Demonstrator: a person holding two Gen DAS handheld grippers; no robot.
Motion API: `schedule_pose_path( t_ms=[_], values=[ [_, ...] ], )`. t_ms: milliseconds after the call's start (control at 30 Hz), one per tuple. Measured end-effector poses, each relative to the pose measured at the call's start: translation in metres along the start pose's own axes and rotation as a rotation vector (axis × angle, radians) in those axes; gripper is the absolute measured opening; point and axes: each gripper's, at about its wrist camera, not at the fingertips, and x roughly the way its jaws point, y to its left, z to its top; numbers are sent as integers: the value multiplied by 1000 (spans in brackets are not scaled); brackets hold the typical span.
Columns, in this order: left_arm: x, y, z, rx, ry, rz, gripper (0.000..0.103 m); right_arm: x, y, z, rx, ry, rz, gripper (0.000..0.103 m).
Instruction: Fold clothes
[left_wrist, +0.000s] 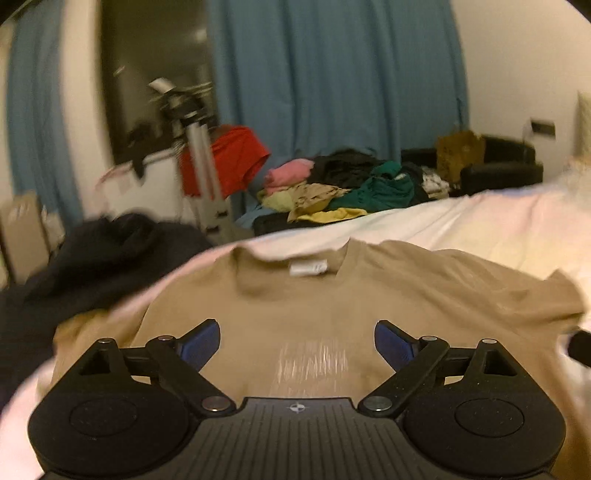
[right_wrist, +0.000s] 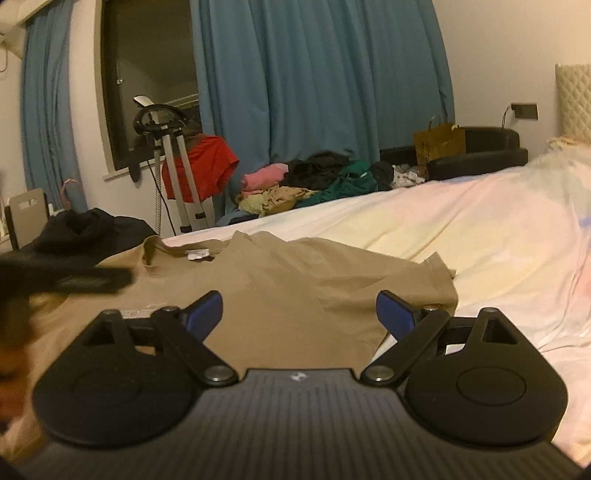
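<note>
A tan T-shirt lies spread on the white bed, collar and white label at the far end; it also shows in the right wrist view. My left gripper is open and empty, above the shirt's chest print. My right gripper is open and empty, above the shirt's right side near its sleeve. The left gripper shows as a dark blur at the left of the right wrist view.
The white bed sheet stretches to the right. A pile of loose clothes lies beyond the bed's far edge. A dark garment sits at the left. A stand with a red shirt is by the blue curtains.
</note>
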Motion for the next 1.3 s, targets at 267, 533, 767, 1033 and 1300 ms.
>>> schedule_pose_path(
  t_ms=[267, 533, 767, 1033, 1300],
  values=[
    [-115, 20, -53, -38, -18, -13, 99, -40, 3, 2, -5, -1, 38, 91],
    [-157, 26, -77, -74, -17, -6, 101, -44, 14, 0, -48, 3, 36, 91],
    [-153, 32, -77, -107, -42, 24, 103, -34, 16, -4, -55, 28, 46, 91],
    [-139, 35, -78, -112, -20, 53, 103, -16, 12, 0, -12, 35, 80, 91],
    [-138, 31, -82, -91, -15, 82, 103, 55, -97, 9, 569, 176, 214, 92]
  ],
)
